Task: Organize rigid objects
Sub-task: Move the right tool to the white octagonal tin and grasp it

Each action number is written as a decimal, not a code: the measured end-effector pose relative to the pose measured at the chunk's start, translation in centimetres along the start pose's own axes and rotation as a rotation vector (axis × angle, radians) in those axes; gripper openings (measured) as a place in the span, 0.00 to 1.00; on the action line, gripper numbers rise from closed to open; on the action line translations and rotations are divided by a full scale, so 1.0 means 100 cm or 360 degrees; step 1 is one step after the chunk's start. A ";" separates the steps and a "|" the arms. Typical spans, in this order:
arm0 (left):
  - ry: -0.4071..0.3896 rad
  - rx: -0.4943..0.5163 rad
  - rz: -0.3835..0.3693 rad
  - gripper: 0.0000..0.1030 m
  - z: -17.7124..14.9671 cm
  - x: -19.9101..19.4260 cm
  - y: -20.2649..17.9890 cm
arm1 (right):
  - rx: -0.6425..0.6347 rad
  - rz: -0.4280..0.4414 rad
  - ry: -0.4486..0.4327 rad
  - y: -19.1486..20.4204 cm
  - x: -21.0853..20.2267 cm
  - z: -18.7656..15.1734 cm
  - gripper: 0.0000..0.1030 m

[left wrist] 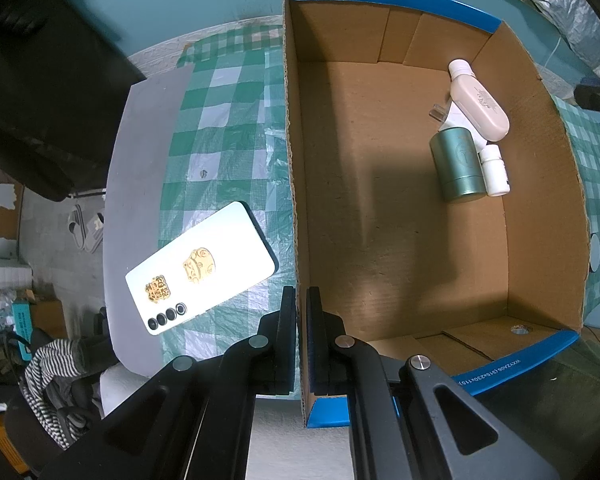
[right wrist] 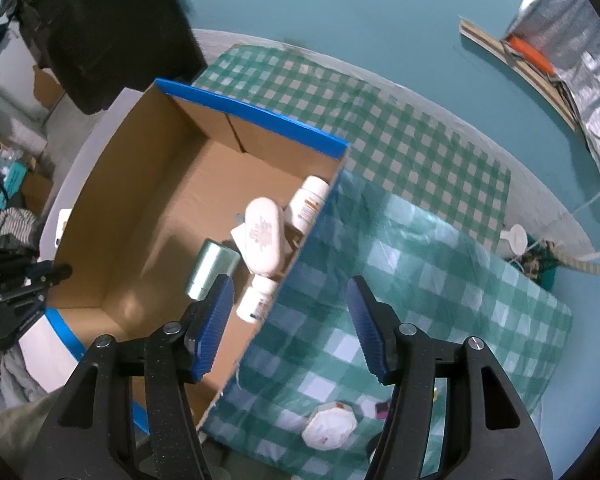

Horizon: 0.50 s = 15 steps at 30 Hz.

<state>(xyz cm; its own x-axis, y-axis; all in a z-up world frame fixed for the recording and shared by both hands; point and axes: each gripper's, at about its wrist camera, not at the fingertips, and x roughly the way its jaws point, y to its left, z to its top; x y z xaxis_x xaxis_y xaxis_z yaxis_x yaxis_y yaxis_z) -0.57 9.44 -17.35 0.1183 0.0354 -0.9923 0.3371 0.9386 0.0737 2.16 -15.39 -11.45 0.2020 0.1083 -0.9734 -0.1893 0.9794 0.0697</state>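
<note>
- Left gripper [left wrist: 301, 304] pinches the cardboard box's [left wrist: 294, 184] side wall.
- Right gripper [right wrist: 290, 308] hangs wide apart, holding nothing.
- Green canister [left wrist: 458, 164] and white bottles [left wrist: 480, 102] lie inside the box; phone [left wrist: 202, 266] lies beside it.

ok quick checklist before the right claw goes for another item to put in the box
1. Right claw open and holding nothing: ok.
2. Left claw shut on the wall of the cardboard box, steadying it: ok.
3. Floor space left in the box: ok, most of it is bare.
4. Items already inside lie together by one wall: green canister, pink bottle, small white bottle: ok.
5. Phone outside the box on the checked cloth: not ok, not yet packed.
6. White octagonal container within the right claw's reach: cannot tell.
</note>
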 end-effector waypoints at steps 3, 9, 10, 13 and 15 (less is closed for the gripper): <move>0.0001 0.0000 0.0000 0.04 0.000 0.000 0.000 | 0.0041 -0.0002 0.0006 -0.005 -0.002 -0.006 0.58; 0.0004 0.0011 0.0001 0.04 0.000 0.000 0.000 | 0.0170 0.0007 0.0032 -0.021 -0.001 -0.026 0.59; 0.0006 0.0014 0.0000 0.04 0.000 0.000 0.000 | 0.0198 0.0009 0.0045 -0.024 0.000 -0.030 0.59; 0.0011 0.0020 -0.0001 0.04 0.000 0.000 0.001 | 0.0302 0.0024 0.0075 -0.036 0.002 -0.044 0.62; 0.0012 0.0028 -0.0004 0.04 0.000 0.000 0.000 | 0.0364 0.0034 0.0092 -0.043 0.004 -0.055 0.63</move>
<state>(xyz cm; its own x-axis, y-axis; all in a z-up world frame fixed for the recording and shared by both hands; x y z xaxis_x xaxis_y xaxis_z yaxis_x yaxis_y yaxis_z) -0.52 9.44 -17.34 0.1104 0.0360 -0.9932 0.3535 0.9326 0.0731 -2.22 -20.53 -13.32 0.1440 0.1257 -0.9816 0.0309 0.9908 0.1314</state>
